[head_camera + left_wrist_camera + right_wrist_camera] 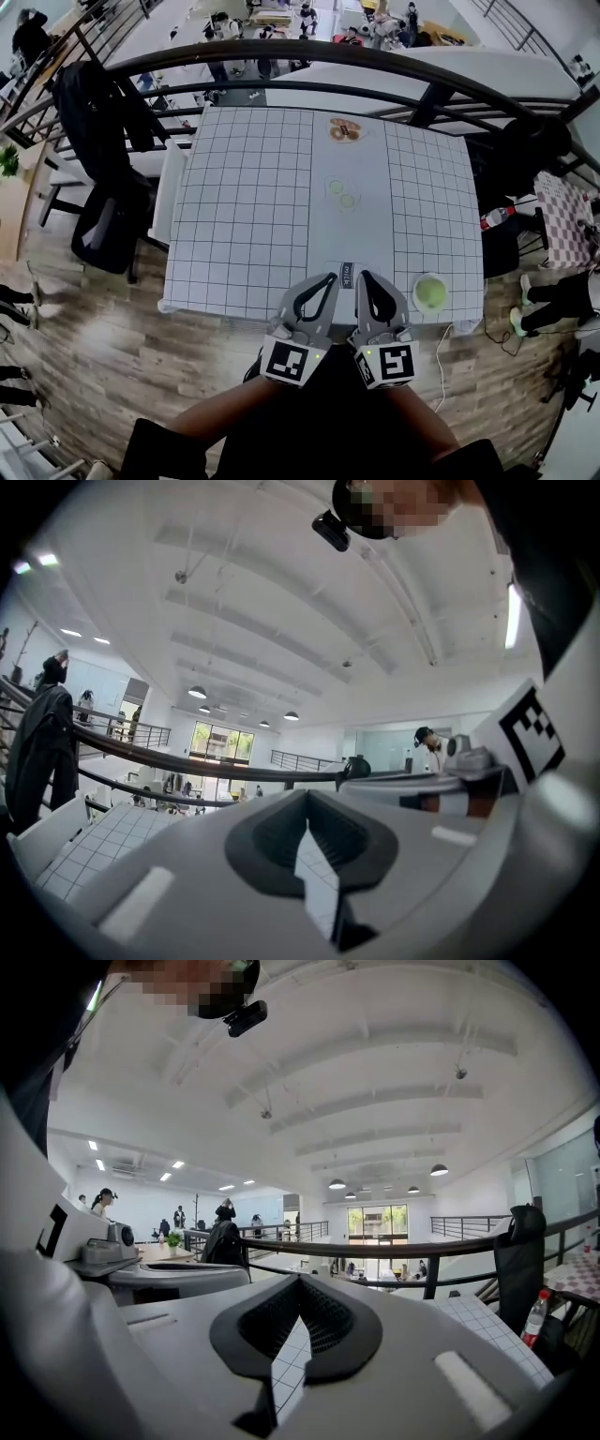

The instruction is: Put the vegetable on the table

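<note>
Left claw (328, 278) and right claw (365, 277) pressed together, empty, left of green bowl (415, 291); vegetable (431, 294) inside likely light, slippery, so I'd pinch its edges gently.

text: none legible | table label (346, 273): too small to read

1. A black railing (309, 56) curves across twelve o'clock.
2. A dark jacket (89, 112) hangs at ten o'clock, above a black chair (108, 230).
3. A bottle (497, 217) shows at three o'clock.
</note>
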### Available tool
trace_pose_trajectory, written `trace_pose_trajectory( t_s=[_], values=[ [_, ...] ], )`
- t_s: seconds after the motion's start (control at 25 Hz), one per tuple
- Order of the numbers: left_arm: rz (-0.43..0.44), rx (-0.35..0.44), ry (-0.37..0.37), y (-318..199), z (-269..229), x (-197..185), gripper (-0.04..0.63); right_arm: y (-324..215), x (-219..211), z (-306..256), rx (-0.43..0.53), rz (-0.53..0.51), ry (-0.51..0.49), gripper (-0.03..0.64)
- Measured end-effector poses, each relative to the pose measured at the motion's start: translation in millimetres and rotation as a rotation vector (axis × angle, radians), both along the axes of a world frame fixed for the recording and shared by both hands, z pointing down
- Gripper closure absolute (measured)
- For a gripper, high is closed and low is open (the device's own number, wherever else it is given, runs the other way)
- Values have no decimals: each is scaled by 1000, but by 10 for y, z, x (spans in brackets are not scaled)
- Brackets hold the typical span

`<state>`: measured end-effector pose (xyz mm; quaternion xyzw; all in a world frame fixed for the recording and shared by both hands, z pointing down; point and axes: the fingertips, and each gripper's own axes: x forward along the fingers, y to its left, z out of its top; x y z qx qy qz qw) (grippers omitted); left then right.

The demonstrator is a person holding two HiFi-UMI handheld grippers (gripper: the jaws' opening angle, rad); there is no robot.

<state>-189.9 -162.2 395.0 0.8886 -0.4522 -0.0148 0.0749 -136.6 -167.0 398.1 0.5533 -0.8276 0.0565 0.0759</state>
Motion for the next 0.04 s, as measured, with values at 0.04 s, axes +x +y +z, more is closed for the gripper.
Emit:
trace_pose_trajectory(
  t_s=[0.04],
  values=[
    [6, 1, -3, 33, -6, 41, 588, 21, 27, 5, -5, 3, 4, 620]
  ],
)
